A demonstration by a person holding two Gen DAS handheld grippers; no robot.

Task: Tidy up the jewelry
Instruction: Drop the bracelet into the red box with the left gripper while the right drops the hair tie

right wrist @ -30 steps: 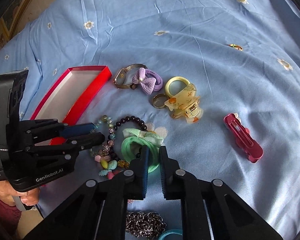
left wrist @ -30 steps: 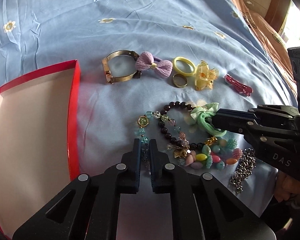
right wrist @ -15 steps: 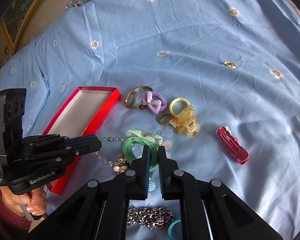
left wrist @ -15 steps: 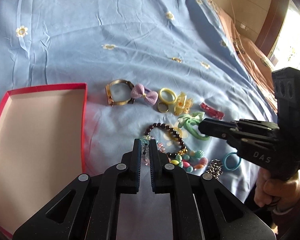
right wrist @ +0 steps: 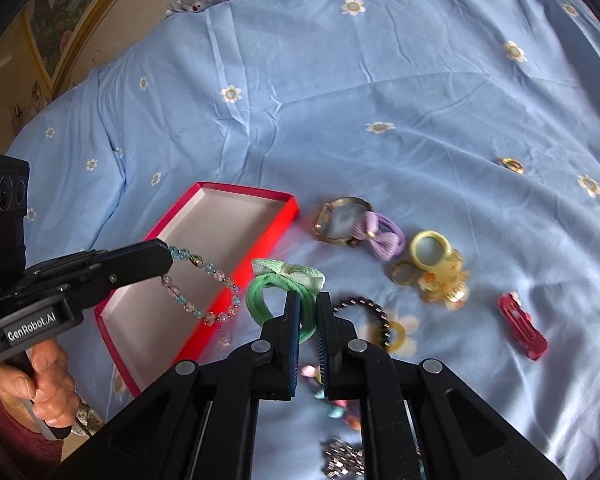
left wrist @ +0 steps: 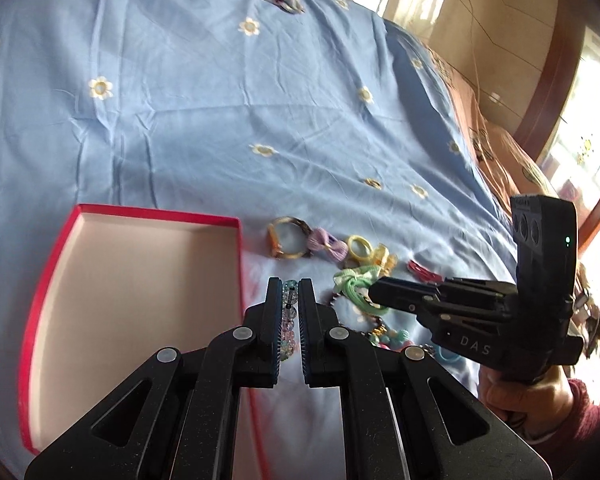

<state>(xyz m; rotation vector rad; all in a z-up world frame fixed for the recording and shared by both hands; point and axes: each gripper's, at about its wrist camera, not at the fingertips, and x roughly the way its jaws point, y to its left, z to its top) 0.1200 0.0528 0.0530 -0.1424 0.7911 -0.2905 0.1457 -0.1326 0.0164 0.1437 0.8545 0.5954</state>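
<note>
My left gripper (left wrist: 290,294) is shut on a pastel glass-bead bracelet (right wrist: 204,286) and holds it in the air over the right edge of the open red box (left wrist: 140,280); the box also shows in the right wrist view (right wrist: 220,236). My right gripper (right wrist: 305,306) is shut on a green hair tie with a bow (right wrist: 284,292), lifted off the bed; it also shows in the left wrist view (left wrist: 356,284). Both grippers hang close together beside the box.
On the blue flowered bedsheet (right wrist: 380,80) lie a gold watch (right wrist: 340,220), a purple bow tie (right wrist: 382,238), a yellow ring and clip (right wrist: 440,264), a dark bead bracelet (right wrist: 376,320), a red hair clip (right wrist: 522,320), a silver chain (right wrist: 342,458) and coloured beads.
Both grippers have risen from the bed, each lifting its item. The bead bracelet now dangles over the box edge; the green hair tie hangs clear of the pile.
</note>
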